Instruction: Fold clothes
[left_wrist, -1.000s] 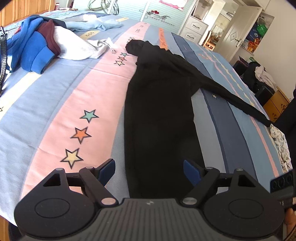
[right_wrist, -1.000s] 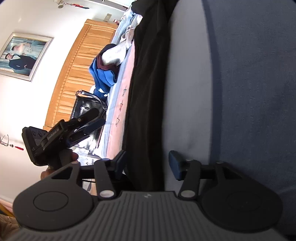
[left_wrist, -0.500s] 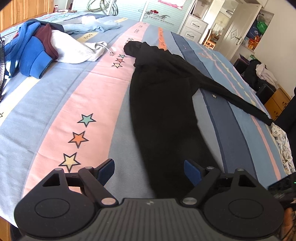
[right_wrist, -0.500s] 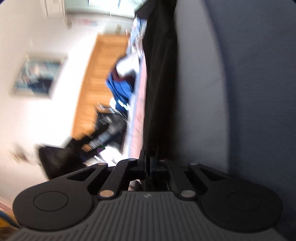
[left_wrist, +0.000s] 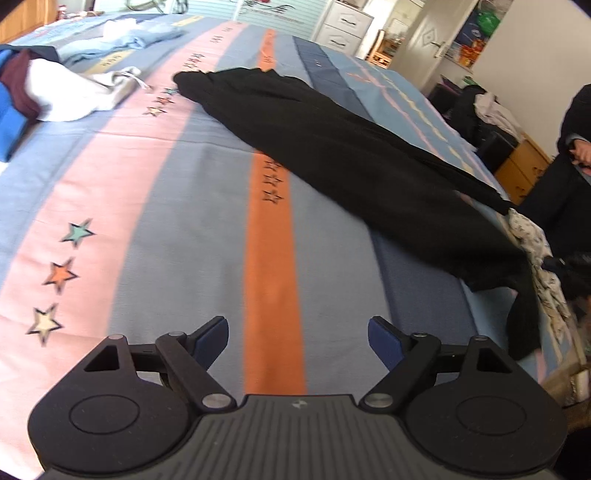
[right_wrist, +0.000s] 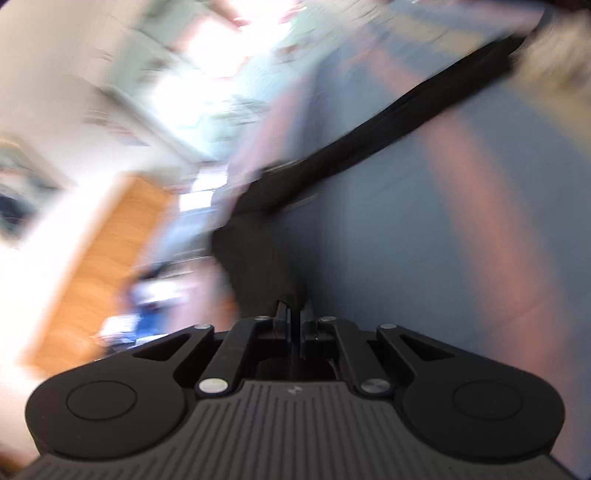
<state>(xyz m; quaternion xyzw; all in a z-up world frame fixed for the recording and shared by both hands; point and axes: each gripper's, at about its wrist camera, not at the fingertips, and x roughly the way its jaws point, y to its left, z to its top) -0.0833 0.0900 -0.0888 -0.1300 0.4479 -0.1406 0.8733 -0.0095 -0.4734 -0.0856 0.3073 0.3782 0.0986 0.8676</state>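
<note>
My right wrist view is smeared with blur, so the room behind is hard to make out; my right gripper (right_wrist: 293, 314) is pinched tight on the black garment (left_wrist: 351, 162), whose near end slips off the bedspread (left_wrist: 207, 206) edge; its long axis runs diagonally, far-left to near-right; my left gripper (left_wrist: 297, 338) hovers spread wide and empty, the garment lying ahead and to its right.

Garment (left_wrist: 351, 162) on bed (left_wrist: 207, 236); clothes pile (left_wrist: 55, 92) far left
</note>
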